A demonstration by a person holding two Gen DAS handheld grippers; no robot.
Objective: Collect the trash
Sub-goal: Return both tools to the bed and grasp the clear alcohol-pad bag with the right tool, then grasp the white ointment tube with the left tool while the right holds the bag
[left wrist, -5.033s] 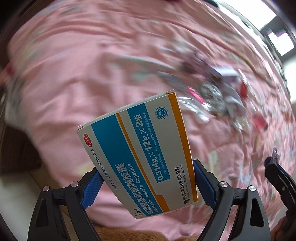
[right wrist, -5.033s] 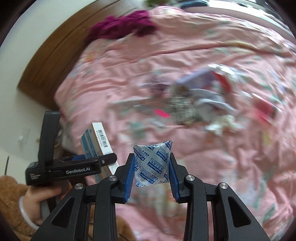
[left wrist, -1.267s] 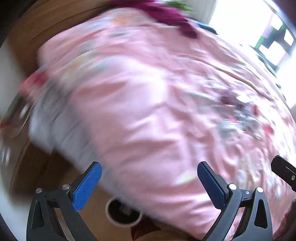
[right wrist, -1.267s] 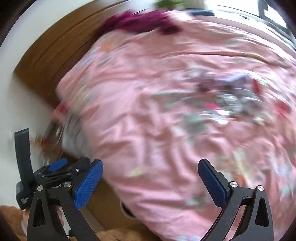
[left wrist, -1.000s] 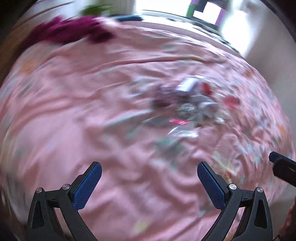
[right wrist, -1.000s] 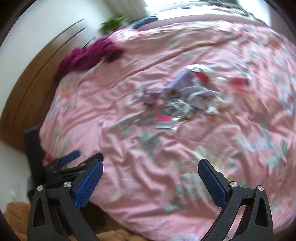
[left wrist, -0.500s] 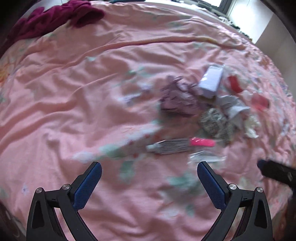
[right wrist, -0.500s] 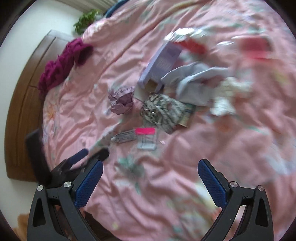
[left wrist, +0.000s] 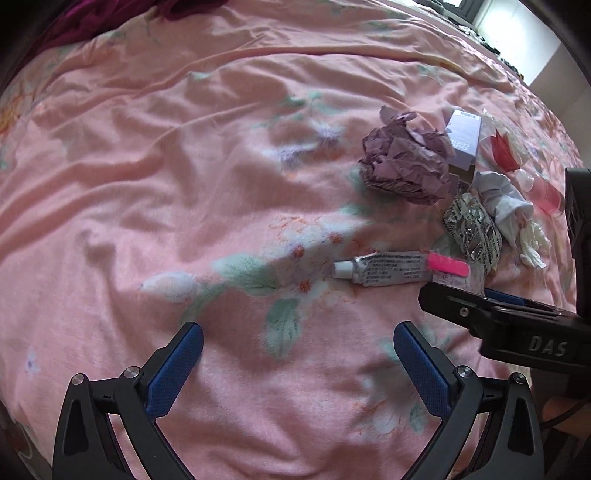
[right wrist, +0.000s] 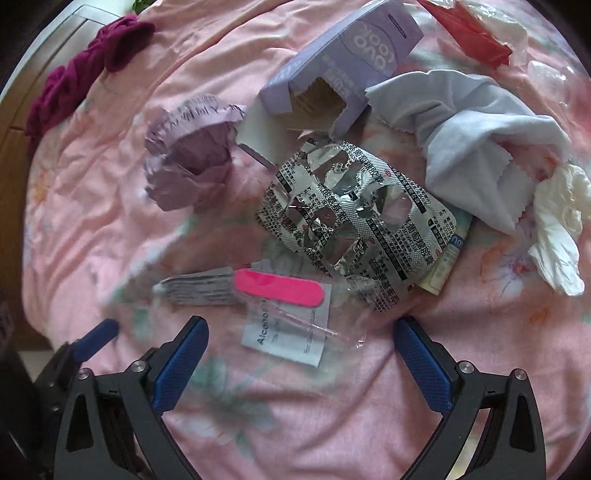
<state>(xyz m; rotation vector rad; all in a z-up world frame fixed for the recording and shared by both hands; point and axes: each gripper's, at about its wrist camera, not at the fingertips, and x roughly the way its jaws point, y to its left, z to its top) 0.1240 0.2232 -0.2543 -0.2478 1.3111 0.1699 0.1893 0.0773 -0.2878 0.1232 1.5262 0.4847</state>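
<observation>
While both of our hand-held claws hang empty over a pink flowered bedspread (left wrist: 184,177), we face a small heap of trash lying on it. Our left claw (left wrist: 298,363) has its blue-padded jaws spread wide with nothing between them, and it sits back from the heap, over bare cloth. Our right claw (right wrist: 300,360) is just as wide open and empty, and it hovers right at the near edge of the litter, probably lined up for the next pick. Nearest its jaws lies a clear alcohol wipe packet (right wrist: 286,334), with a pink nail file (right wrist: 279,292) resting on its top edge and a grey tube (right wrist: 201,291) just beside it. Behind those sits an emptied silver pill sheet (right wrist: 354,221), overlapping a small yellow-green tube. Farther back lie crumpled purple paper (right wrist: 188,162), a torn lilac box (right wrist: 343,55), a pale cloth (right wrist: 476,147), white tissue (right wrist: 557,229) and a red wrapper (right wrist: 476,27). A dark red garment (right wrist: 81,70) lies well apart near the headboard.
</observation>
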